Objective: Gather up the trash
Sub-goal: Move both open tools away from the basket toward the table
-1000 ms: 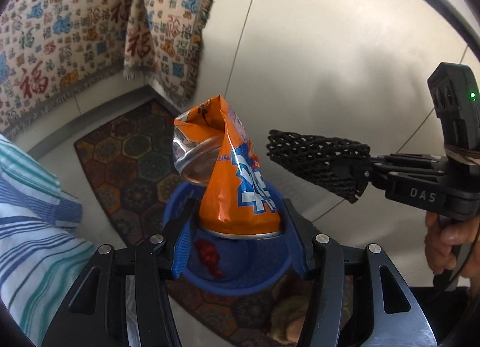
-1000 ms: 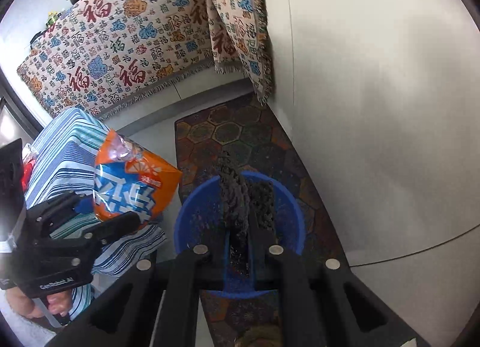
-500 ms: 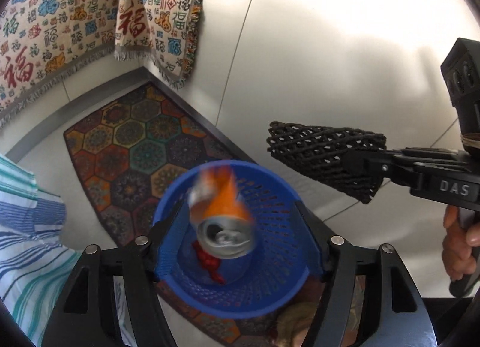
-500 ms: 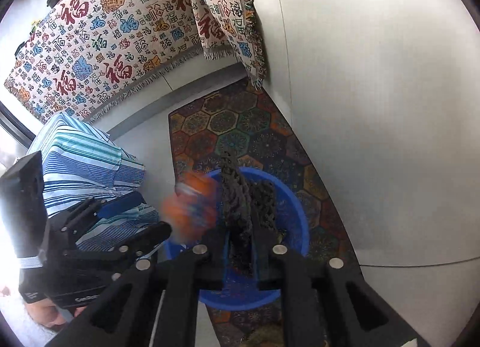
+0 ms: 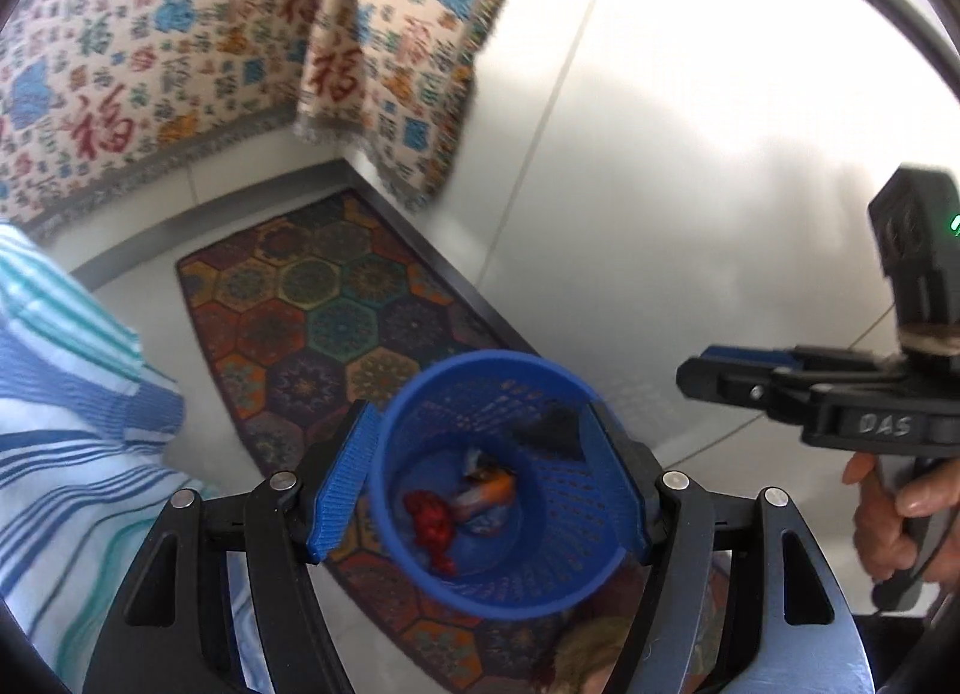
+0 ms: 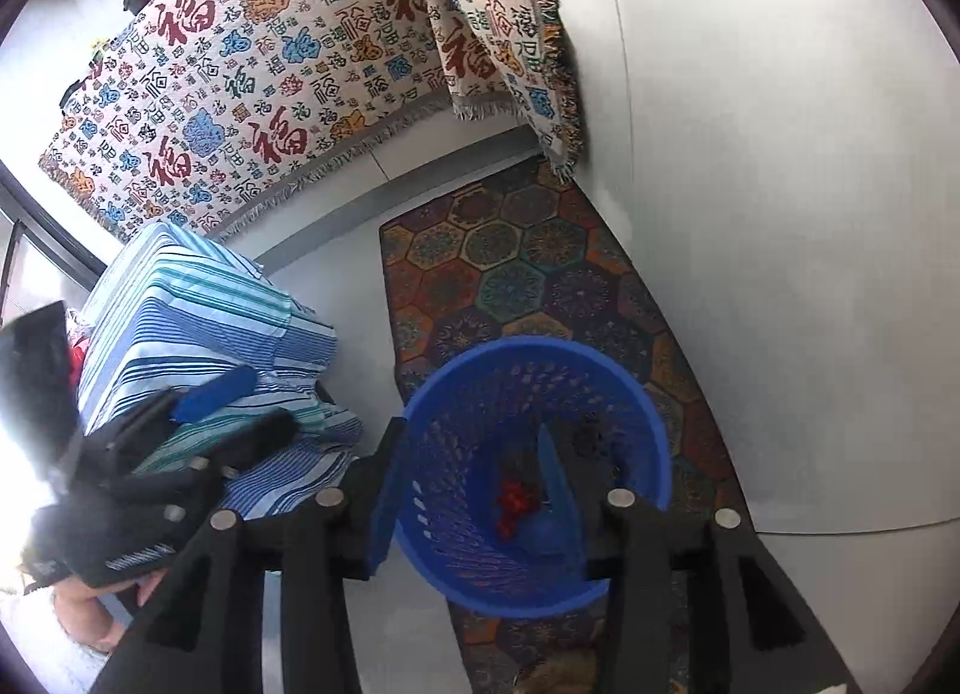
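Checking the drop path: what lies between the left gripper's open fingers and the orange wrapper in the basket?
Nothing. In the left wrist view, the left gripper hangs open over the blue basket; the orange wrapper lies beside red trash.

Patterned rug (image 6: 528, 286) on pale floor (image 6: 810, 214), fringed throw (image 6: 270, 69) behind.

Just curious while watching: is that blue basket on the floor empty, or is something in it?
Not empty. The blue basket holds an orange wrapper and a red scrap at its bottom.

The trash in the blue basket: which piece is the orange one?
The crumpled snack bag in the blue basket is orange with blue and silver. The red scrap at its left is plain red.
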A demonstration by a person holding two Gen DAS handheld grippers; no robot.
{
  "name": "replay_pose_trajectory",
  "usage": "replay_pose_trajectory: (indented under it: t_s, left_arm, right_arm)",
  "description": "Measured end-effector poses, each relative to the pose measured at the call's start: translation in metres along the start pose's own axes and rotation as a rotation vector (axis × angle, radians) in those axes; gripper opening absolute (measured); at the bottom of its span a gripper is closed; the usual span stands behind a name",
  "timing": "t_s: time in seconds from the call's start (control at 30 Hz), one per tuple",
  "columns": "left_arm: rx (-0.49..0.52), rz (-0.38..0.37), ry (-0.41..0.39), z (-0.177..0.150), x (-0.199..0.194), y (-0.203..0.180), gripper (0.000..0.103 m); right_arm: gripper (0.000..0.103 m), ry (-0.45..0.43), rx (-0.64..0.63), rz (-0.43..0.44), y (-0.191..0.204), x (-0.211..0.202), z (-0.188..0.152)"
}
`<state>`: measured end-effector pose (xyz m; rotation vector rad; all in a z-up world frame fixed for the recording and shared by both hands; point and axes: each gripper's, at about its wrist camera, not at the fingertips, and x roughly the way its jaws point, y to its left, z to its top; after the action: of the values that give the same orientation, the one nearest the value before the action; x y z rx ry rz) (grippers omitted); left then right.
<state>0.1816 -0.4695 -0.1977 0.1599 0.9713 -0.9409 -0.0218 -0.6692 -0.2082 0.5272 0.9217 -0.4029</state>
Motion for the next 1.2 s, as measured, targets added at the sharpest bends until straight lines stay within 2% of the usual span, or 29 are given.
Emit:
replay_pose_trajectory:
  t_s: [0.2,0.33,0.53,0.63,0.7,0.77,0.87,1.0,1.13,1.2]
  left_arm:
    - [-0.047,0.017,-0.046,-0.002,-0.042,0.017,0.071]
    - [-0.076,0.031,-0.081,-0.019,-0.088,0.029,0.071]
    - [-0.105,0.103,-0.127,-0.075,-0.176,0.061,0.080]
    - [-0.121,0.164,-0.125,-0.114,-0.220,0.087,0.081]
    - [-0.129,0.222,-0.129,-0.142,-0.250,0.107,0.081]
    - [-0.150,0.277,-0.140,-0.169,-0.280,0.131,0.082]
    - [-0.217,0.332,-0.161,-0.206,-0.321,0.170,0.082]
    - [-0.308,0.407,-0.192,-0.243,-0.361,0.224,0.083]
    - [-0.395,0.428,-0.183,-0.261,-0.379,0.267,0.083]
    - [-0.401,0.425,-0.171,-0.259,-0.378,0.283,0.083]
  right_arm:
    - [0.044,-0.037,-0.034,-0.017,0.018,-0.011,0.000]
    - [0.045,-0.106,-0.134,-0.072,0.050,-0.031,-0.002]
    - [0.045,-0.256,-0.215,-0.067,0.119,-0.074,-0.013]
    - [0.045,-0.356,-0.234,-0.046,0.163,-0.094,-0.028]
    - [0.045,-0.391,-0.250,-0.017,0.194,-0.102,-0.046]
    - [0.045,-0.388,-0.245,0.040,0.225,-0.105,-0.069]
    - [0.045,-0.324,-0.274,0.099,0.275,-0.102,-0.098]
    - [0.045,-0.274,-0.460,0.154,0.350,-0.097,-0.134]
    - [0.045,-0.207,-0.619,0.198,0.406,-0.073,-0.153]
    - [0.045,-0.195,-0.671,0.232,0.428,-0.061,-0.161]
